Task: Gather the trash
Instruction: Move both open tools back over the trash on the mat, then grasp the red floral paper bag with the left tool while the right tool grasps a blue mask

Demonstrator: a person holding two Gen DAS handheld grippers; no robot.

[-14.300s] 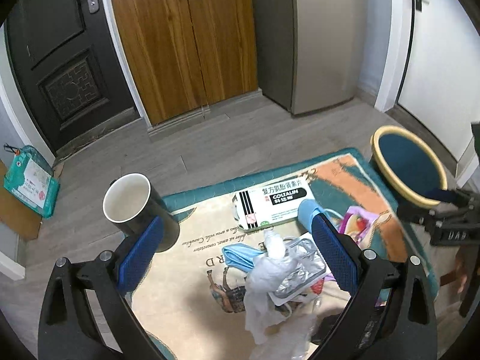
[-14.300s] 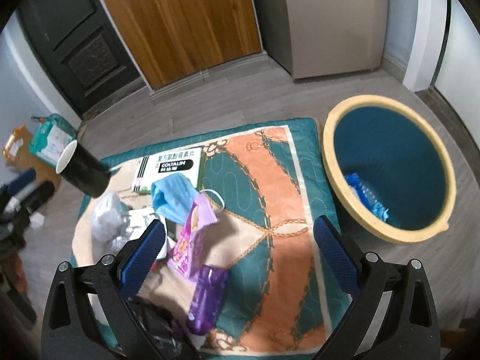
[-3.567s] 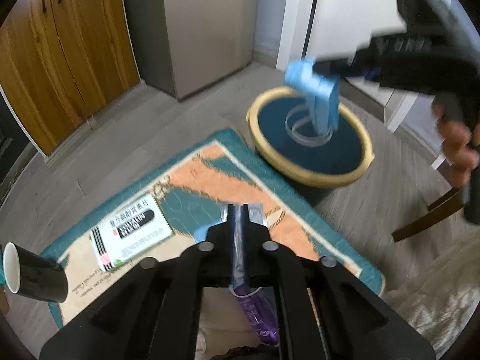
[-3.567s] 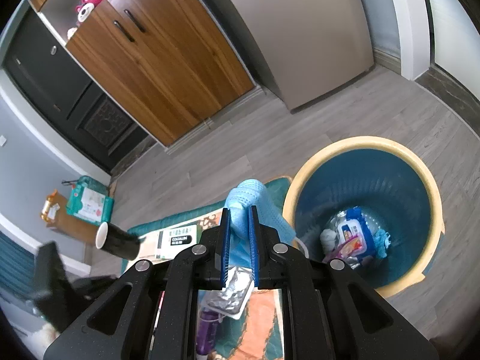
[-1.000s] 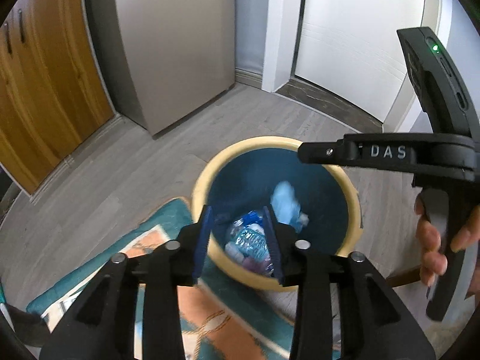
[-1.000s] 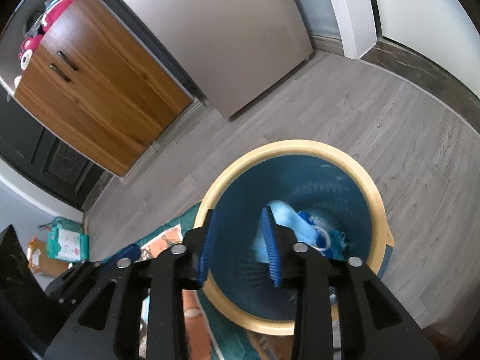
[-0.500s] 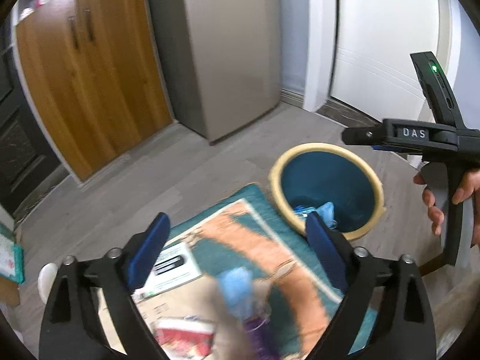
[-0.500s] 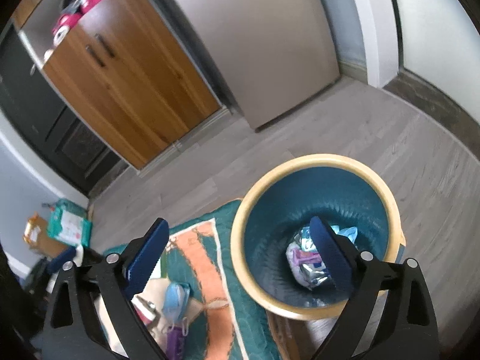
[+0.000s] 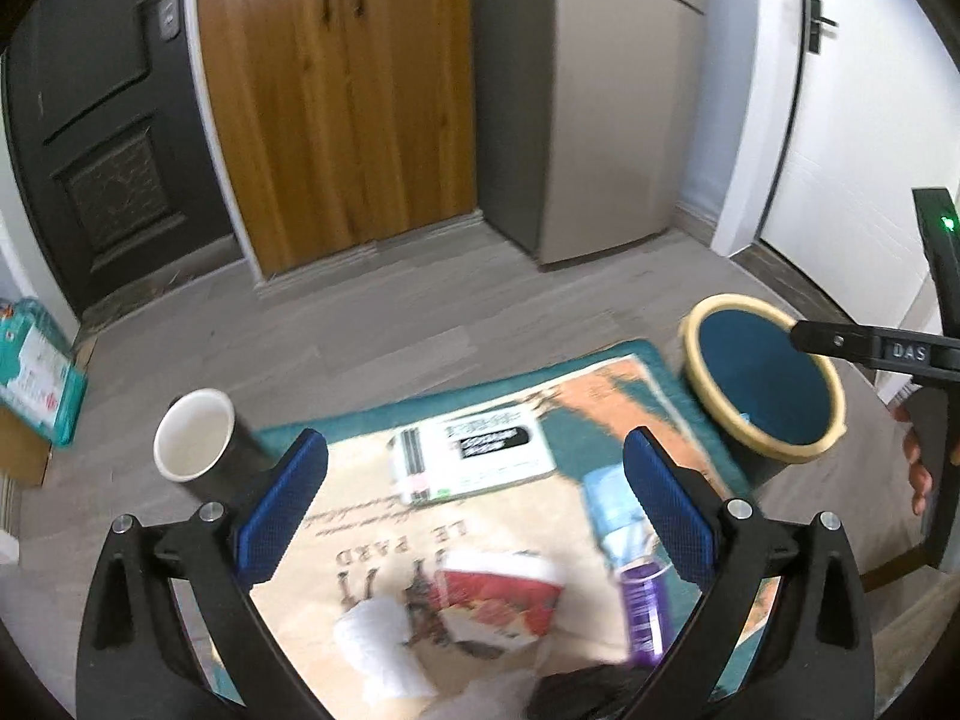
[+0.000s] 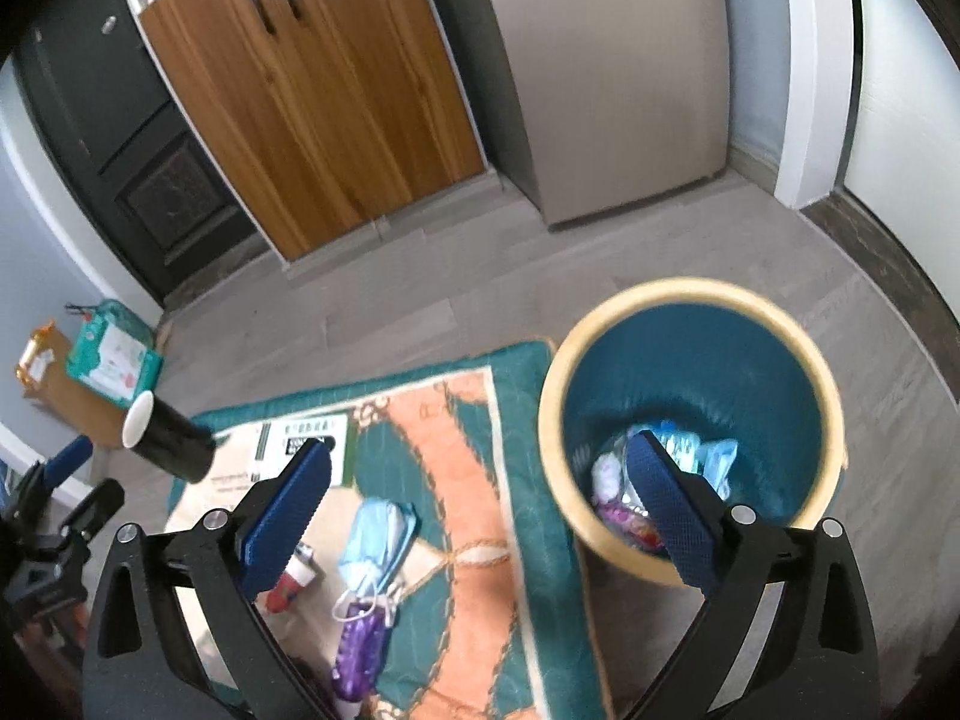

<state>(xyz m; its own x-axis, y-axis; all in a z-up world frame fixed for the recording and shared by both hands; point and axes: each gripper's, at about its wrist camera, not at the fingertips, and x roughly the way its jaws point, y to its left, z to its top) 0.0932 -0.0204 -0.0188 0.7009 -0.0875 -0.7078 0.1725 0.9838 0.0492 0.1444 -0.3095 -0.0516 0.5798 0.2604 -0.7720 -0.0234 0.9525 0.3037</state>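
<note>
Left wrist view: left claw (image 9: 474, 495) wide open, jaws just been opening, nothing between them; it hangs over the mat (image 9: 618, 360), likely lining up the next pick. Trash there: medicine box (image 9: 474, 462), red packet (image 9: 498, 600), purple wrapper (image 9: 642, 606), black cup (image 9: 198, 450). Bin (image 9: 762, 384) beside the mat.

Right wrist view: right claw (image 10: 480, 492) also spread wide, just been opening, empty, near the bin (image 10: 690, 294), which holds dropped trash. Blue mask (image 10: 378, 540) on the mat.

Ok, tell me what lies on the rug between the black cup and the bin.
In the right wrist view, the white medicine box sits nearest the black cup; toward the bin only bare rug remains.
</note>
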